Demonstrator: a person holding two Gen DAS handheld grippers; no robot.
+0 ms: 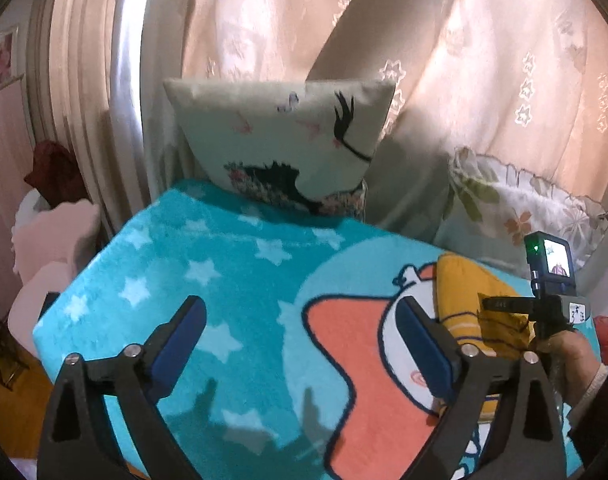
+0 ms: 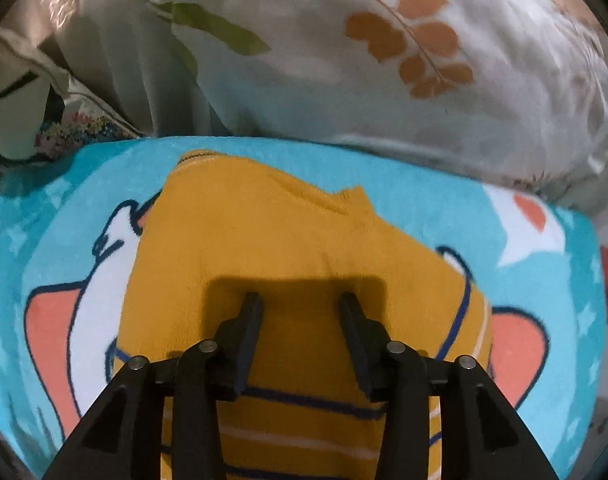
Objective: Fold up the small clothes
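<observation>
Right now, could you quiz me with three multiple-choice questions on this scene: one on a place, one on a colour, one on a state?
1. Where does the yellow garment lie?
A on the turquoise blanket
B on the floor
C on a chair

2. What colour are the garment's stripes?
A red and green
B blue and white
C black only

3. How is the left claw?
A shut on cloth
B open, empty
C holding a pillow

Answers: 1 A, blanket shows all round it; 2 B, stripes cross its near end; 3 B, only blanket shows between its fingers.
</observation>
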